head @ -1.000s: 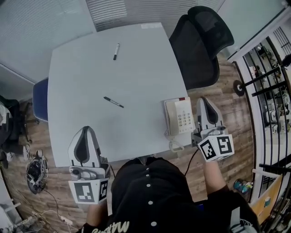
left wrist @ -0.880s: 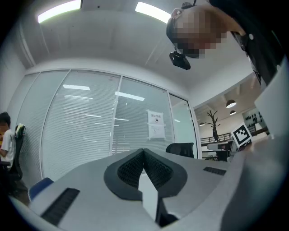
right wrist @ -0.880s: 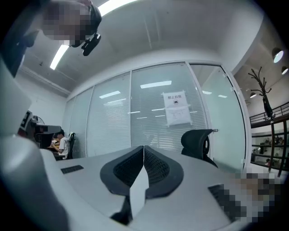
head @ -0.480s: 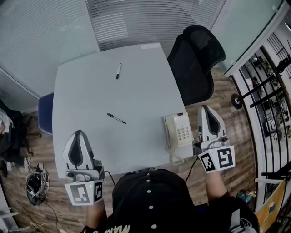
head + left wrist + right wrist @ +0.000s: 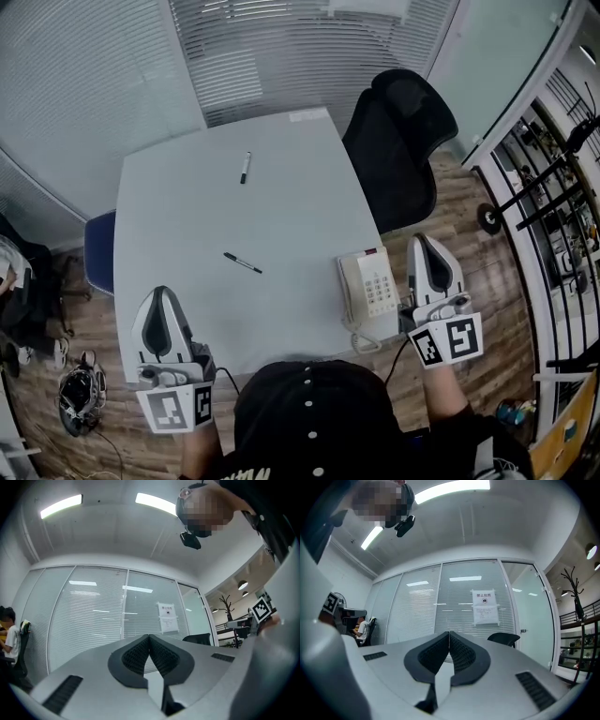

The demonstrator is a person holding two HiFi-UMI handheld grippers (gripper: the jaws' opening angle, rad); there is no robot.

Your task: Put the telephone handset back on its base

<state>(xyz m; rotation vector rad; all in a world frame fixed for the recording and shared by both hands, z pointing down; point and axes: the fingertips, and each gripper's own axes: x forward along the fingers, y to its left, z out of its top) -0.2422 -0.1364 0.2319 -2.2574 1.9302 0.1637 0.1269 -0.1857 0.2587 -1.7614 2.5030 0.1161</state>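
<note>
Telephone (image 5: 372, 284) just beside right gripper (image 5: 427, 246), outside jaws; left gripper (image 5: 161, 298) well apart; jaws closed, empty.

Marker (image 5: 245, 167), pen (image 5: 243, 263) on table (image 5: 300, 206); black chair (image 5: 398, 150) beside.

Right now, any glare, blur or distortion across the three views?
Head view: strong fisheye, the table edges bow, but the picture is sharp and evenly lit, with no hard shadows. Left gripper view: the ceiling light strips blow out, the corners vignette dark, and the left gripper is sharp. Right gripper view: same vignette, one bright ceiling strip clipped, the right gripper in focus.
</note>
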